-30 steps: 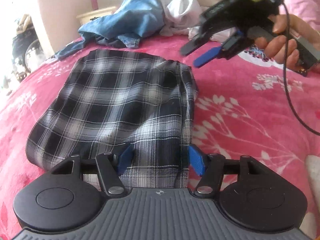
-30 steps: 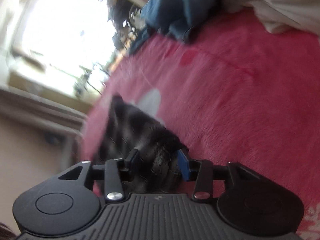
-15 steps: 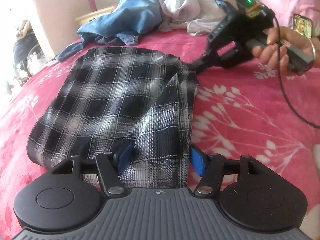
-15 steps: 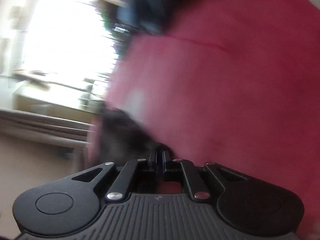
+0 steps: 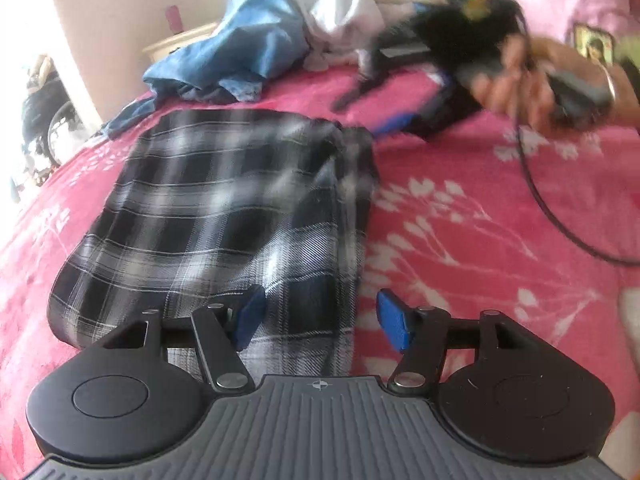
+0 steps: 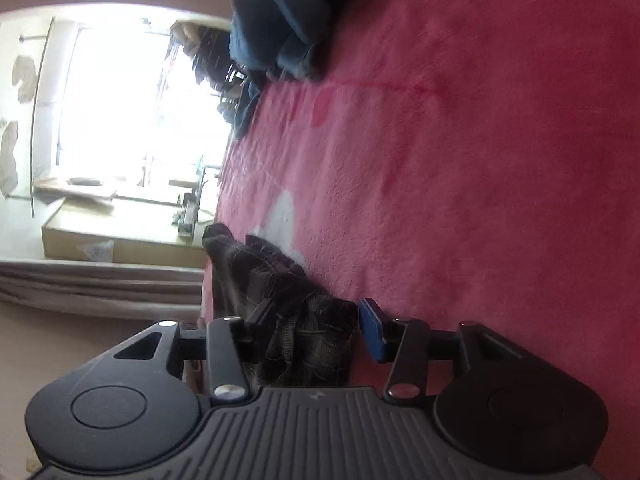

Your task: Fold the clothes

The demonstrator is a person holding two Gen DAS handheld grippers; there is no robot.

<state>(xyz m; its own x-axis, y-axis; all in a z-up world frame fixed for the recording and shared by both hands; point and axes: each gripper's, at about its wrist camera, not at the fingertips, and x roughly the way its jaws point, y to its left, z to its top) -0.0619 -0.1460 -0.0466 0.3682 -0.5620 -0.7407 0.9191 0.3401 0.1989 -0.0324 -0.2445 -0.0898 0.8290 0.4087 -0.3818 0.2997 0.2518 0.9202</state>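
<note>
while plaid shirt (image 5: 224,216) lies folded flat on pink blanket (image 5: 460,240), left gripper (image 5: 320,318) spread wide over near hem, gripping nothing; right gripper (image 6: 308,330) also wide, straddling far corner, likely for next fold.

Both views low; sharing plaid garment (image 5: 224,216).

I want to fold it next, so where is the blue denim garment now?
In the left wrist view, the blue denim garment lies crumpled at the far edge of the pink bedspread, beyond the plaid garment, beside white clothes.
</note>
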